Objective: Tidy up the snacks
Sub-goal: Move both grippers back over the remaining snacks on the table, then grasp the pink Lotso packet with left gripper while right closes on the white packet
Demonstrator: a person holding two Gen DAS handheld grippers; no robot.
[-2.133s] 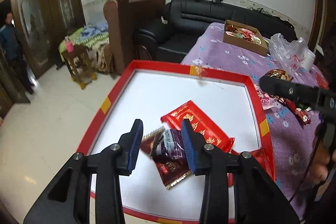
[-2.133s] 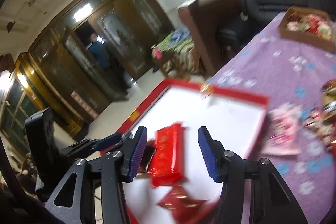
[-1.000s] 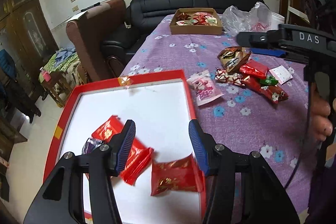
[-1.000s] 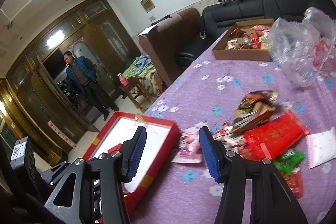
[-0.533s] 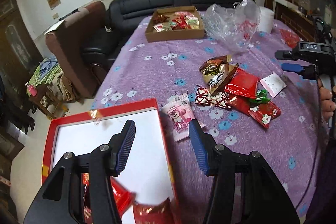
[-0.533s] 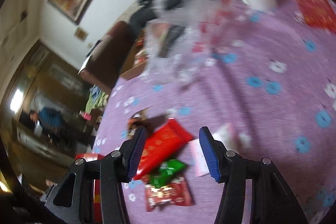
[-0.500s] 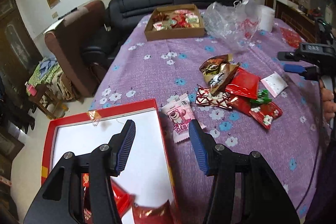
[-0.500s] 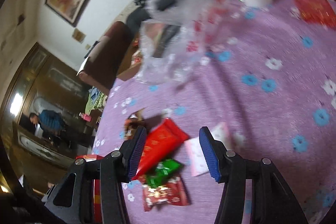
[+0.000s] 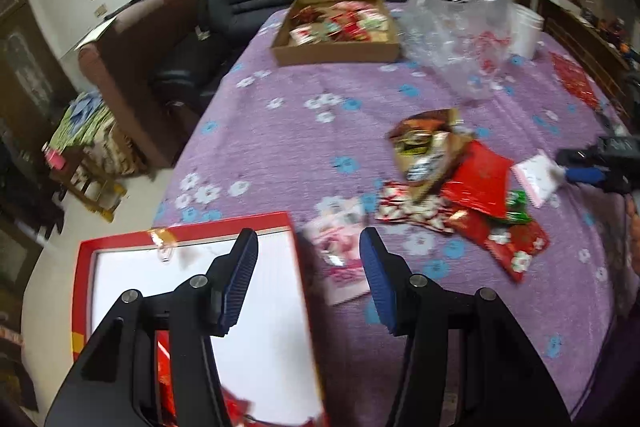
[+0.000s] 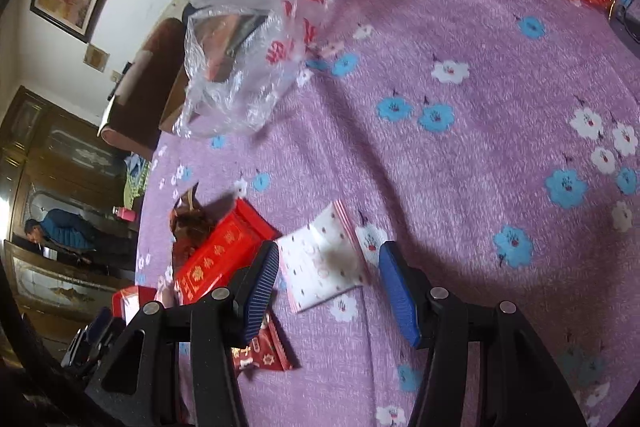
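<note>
Your left gripper (image 9: 306,281) is open over the red box (image 9: 184,231) edge, and your right gripper (image 10: 326,287) is open above the white packet (image 10: 320,267).

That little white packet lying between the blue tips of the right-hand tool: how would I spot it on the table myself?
Start at the loose pile of snacks on the purple flowered tablecloth. The white packet lies flat at the pile's edge, beside a long red wrapper. It is the only white one, speckled with small dots and edged with pink stripes.
</note>
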